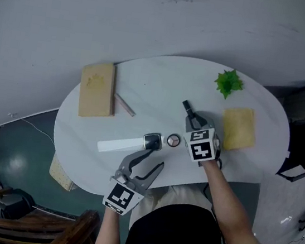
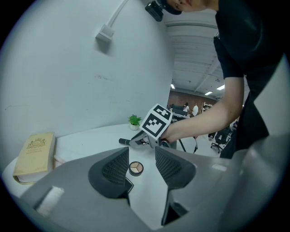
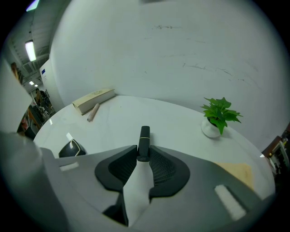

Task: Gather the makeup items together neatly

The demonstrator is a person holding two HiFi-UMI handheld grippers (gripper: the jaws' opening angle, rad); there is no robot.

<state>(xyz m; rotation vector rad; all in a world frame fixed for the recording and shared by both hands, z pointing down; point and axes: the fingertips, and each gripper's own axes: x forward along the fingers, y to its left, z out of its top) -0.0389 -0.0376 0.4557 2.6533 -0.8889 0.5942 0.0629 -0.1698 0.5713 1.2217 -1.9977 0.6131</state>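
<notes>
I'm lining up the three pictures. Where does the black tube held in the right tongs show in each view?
Head view: the black tube pokes up-left out of the right tongs, right of centre.
Left gripper view: the tube sits mid-picture, sticking out left below the marker cube.
Right gripper view: the tube is at centre, clamped in the tongs.
Shared landmark: the potted plant, seen in all three.

Black lipstick tube (image 3: 143,144) clamped in right gripper (image 3: 144,157), open round compact (image 1: 173,141) just beside flat white black-capped tube (image 1: 130,143), pink pencil (image 1: 124,104) apart.
</notes>
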